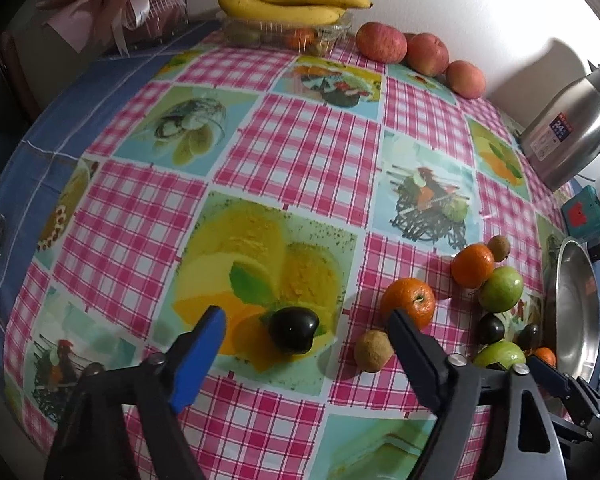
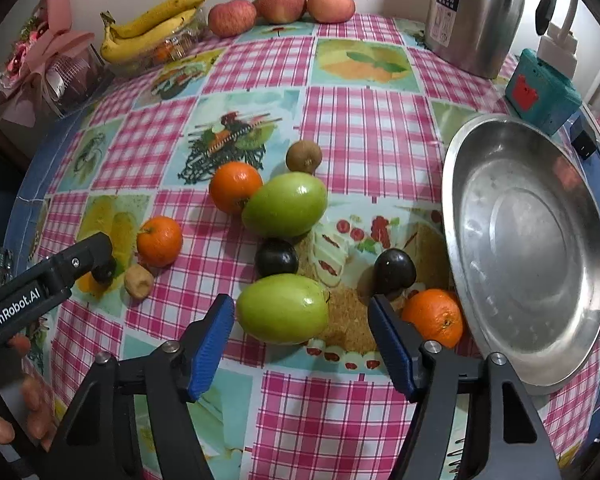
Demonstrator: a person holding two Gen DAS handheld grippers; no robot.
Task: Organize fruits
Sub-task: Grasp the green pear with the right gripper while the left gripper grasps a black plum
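Note:
My left gripper (image 1: 306,330) is open, with a dark plum (image 1: 293,330) lying on the table between its fingers. A kiwi (image 1: 373,351) and an orange (image 1: 409,302) lie just to its right. My right gripper (image 2: 300,320) is open around a green fruit (image 2: 283,308). Beyond it lie a second green fruit (image 2: 286,204), two dark plums (image 2: 278,257) (image 2: 395,271), oranges (image 2: 236,186) (image 2: 159,241) (image 2: 434,317) and kiwis (image 2: 304,156) (image 2: 139,281). The left gripper (image 2: 100,264) shows at the left of the right wrist view.
A steel plate (image 2: 532,240) sits at the right. Bananas (image 2: 156,24) on a plastic box, three apples (image 2: 280,2), a steel kettle (image 2: 476,12) and a teal box (image 2: 542,90) line the far edge. A wrapped bouquet (image 2: 40,64) stands far left.

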